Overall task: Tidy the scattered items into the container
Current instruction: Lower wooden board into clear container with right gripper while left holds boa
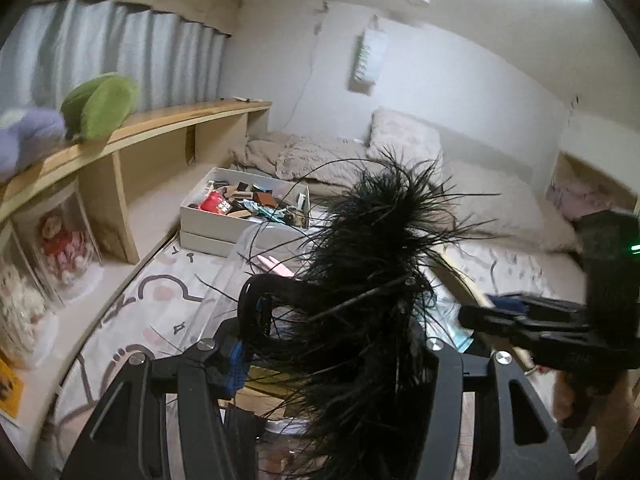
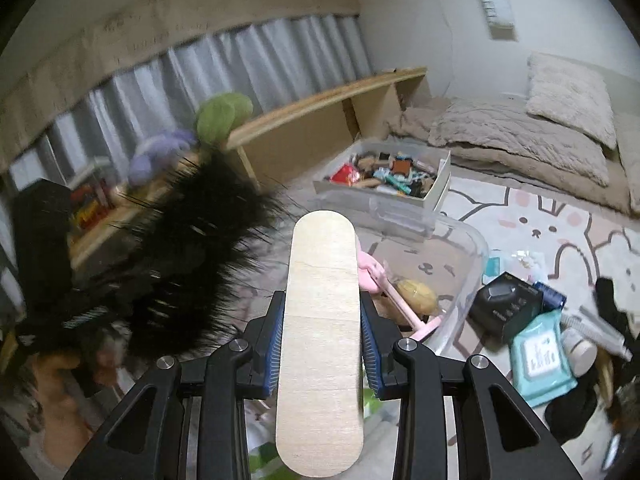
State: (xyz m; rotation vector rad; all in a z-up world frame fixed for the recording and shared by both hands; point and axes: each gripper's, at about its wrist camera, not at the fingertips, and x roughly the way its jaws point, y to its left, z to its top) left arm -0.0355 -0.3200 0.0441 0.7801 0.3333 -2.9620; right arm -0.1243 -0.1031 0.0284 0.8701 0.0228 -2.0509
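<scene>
Feather headband (image 1: 360, 280) sits in the left gripper (image 1: 332, 344), whose jaws are closed on its black band; the plumes hide most of the pads. In the right view the same headband (image 2: 192, 248) hangs at the left edge, beside and just left of the bin. The wooden stick (image 2: 322, 340) is pinched flat between the blue pads (image 2: 275, 348) of the right gripper (image 2: 322, 354), jaws narrow and pressed to both of its edges, and its rounded tip reaches out over the near rim of the clear bin (image 2: 472, 264).

Progress looks partial. The bin already holds a pink toy (image 2: 376, 280) and a yellowish lump (image 2: 416, 292). Both held things seem to be on their way to it and neither is dropped yet. To the right, on the bunny rug (image 2: 552, 224), more still lies scattered: a black box (image 2: 504, 296), a teal wipes pack (image 2: 540, 356), a pale jar (image 2: 580, 352) and dark cloth (image 2: 612, 304). A white box (image 2: 436, 188) full of small items stands beyond the bin; whether it is part of the job cannot be told.

Both grippers point forward and tilt down toward the bin, close side by side. The left view shows the right gripper (image 1: 472, 318) reaching in from the right, with part of a hand (image 1: 576, 396) below it.
</scene>
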